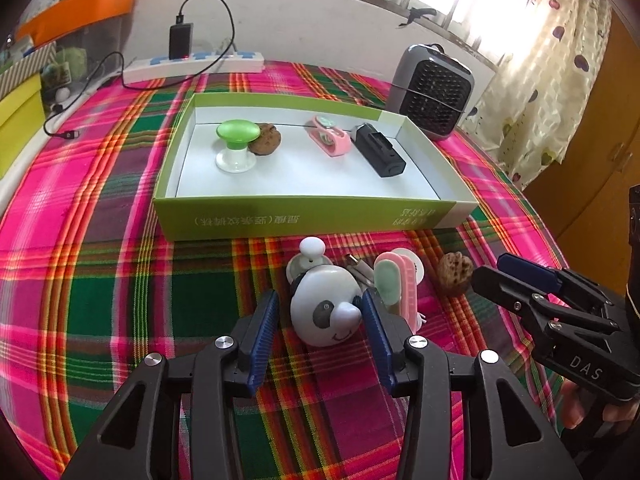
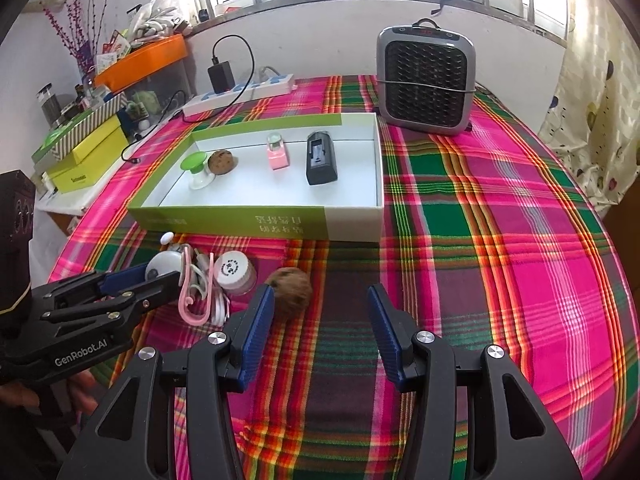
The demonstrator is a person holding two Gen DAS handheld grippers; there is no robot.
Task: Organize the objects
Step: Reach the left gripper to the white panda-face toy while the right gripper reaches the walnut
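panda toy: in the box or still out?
Out. The panda toy lies on the tablecloth in front of the green box.

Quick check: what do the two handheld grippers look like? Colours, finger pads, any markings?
Both are matte black plastic frames with silver screw heads. Each finger carries a ribbed blue pad. The left gripper shows white "GenRobot.AI" lettering on its side in the right wrist view; the right gripper shows "DAS" in the left wrist view. No cables visible.
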